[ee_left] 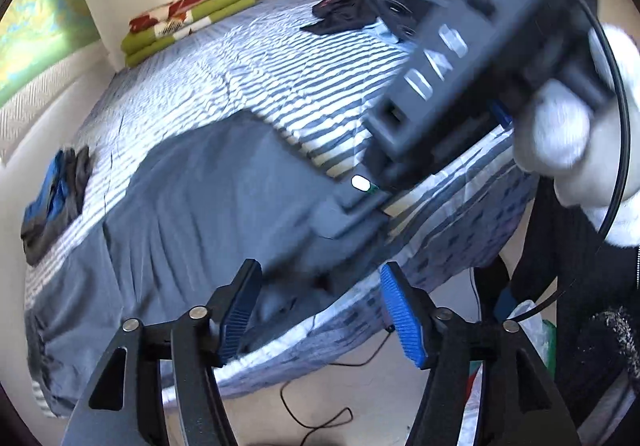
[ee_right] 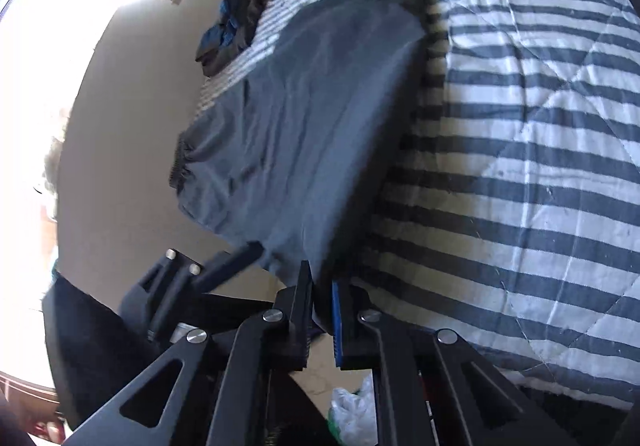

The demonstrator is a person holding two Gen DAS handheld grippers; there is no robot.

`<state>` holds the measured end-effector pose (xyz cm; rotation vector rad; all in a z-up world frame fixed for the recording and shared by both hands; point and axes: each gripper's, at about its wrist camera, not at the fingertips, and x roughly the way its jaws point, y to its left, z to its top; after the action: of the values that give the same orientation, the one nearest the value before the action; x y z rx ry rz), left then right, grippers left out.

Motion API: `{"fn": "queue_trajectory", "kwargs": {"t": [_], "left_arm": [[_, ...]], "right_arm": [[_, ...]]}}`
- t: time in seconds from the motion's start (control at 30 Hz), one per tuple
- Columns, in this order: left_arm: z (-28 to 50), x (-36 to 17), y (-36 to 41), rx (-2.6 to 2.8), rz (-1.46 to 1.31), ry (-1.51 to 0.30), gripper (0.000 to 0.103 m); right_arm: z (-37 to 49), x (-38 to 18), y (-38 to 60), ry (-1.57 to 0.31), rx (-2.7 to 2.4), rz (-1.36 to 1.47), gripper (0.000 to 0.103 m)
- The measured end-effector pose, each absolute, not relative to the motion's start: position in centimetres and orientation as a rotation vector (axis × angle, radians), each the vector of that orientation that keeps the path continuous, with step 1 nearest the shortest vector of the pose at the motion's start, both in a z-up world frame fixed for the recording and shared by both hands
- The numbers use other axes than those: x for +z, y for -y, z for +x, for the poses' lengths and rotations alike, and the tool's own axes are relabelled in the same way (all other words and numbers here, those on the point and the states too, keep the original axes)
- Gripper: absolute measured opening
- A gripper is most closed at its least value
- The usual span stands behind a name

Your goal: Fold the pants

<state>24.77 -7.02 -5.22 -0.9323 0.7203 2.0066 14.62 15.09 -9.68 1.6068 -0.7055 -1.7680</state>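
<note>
Bed (ee_left: 248, 58): covered by a blue-and-white striped quilt, filling most of both views.

Pants (ee_left: 208, 190): grey, spread flat along the near edge of the bed, one end hanging slightly over the side. In the right wrist view the pants (ee_right: 304, 118) run from the camera up the bed edge, an elastic band showing at their left side.

Blankets (ee_left: 188, 18): folded stack, green and red-patterned, at the far corner of the bed.

Dark clothes (ee_left: 340, 14): loose heap at the far side, well apart from the pants.

Blue-and-grey clothes (ee_left: 52, 198): small pile on the quilt just beside the pants.

Right claw (ee_right: 320, 310): pressed together, pinching the near edge of the pants; fabric enters between the fingers. From the left wrist its body is blurred, held in a white glove (ee_left: 568, 134).

Left claw (ee_left: 316, 306): spread, nothing between its fingers. It sits over the pants' near end; whether it touches the cloth cannot be told.
</note>
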Motion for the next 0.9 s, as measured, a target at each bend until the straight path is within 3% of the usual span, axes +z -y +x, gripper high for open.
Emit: {"fn": "queue_trajectory", "kwargs": {"t": [0.2,0.27,0.3,0.33,0.43,0.47,0.53,0.7,0.9], "left_arm": [[23.2,-5.6,6.1,2.065,-0.901,-0.669,0.066],[22.9,-5.9,6.0,2.095,-0.899,-0.683,0.049],[22.7,-6.1,6.0,2.093,-0.916,-0.672,0.031],[22.4,-6.2,6.2,2.085,-0.932,-0.649,0.021],[22.0,-6.0,6.7,2.089,-0.943,-0.610,0.010],[21.9,-6.0,6.8,2.095,-0.944,-0.607,0.010],[22.0,-5.7,7.2,2.103,-0.940,-0.579,0.009],[22.6,-5.5,8.1,2.121,-0.926,-0.512,0.009],[22.7,-5.0,8.0,2.116,-0.935,-0.475,0.008]], "right_arm": [[13.6,-8.8,-15.2,0.786,-1.694,1.596,0.007],[13.5,-8.6,-15.3,0.776,-1.696,1.595,0.007],[13.5,-8.5,-15.4,0.767,-1.699,1.595,0.007],[13.4,-8.4,-15.5,0.751,-1.711,1.590,0.007],[12.8,-8.0,-17.3,0.770,-1.786,1.552,0.012],[12.2,-8.0,-18.0,0.801,-1.803,1.546,0.015],[10.4,-8.3,-19.4,0.859,-1.896,1.550,0.037],[5.3,-10.6,-18.4,0.854,-1.950,1.641,0.040],[0.5,-13.2,-17.5,1.009,-1.937,1.666,0.041]]}}
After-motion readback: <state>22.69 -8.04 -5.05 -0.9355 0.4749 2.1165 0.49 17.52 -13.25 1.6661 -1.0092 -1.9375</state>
